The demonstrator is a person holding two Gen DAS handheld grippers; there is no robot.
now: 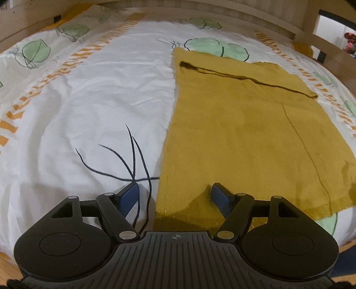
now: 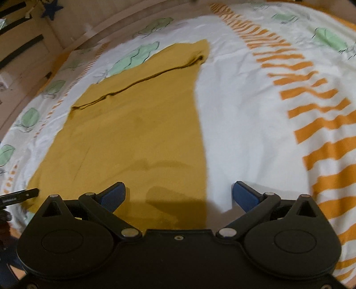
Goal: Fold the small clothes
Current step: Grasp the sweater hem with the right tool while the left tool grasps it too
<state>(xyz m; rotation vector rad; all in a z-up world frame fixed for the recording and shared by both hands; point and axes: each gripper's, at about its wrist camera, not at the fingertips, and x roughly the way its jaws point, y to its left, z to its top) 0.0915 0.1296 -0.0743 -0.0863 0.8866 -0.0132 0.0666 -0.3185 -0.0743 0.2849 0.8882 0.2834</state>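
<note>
A mustard-yellow knit garment [image 1: 244,133] lies flat on the bed, folded into a long strip with a folded-over flap at its far end. My left gripper [image 1: 174,190] hovers open over the garment's near left corner, one blue pad over the sheet and the other over the cloth. In the right wrist view the same garment [image 2: 138,124] fills the left half. My right gripper [image 2: 179,192] stands open over its near right corner, straddling the right edge. Nothing is between either pair of pads.
The bed cover [image 1: 89,100] is white with orange stripes, green leaf prints and dark line drawings. A wooden bed frame [image 1: 244,17] runs along the far side. A dark part of the other gripper [image 2: 17,196] shows at the left edge of the right wrist view.
</note>
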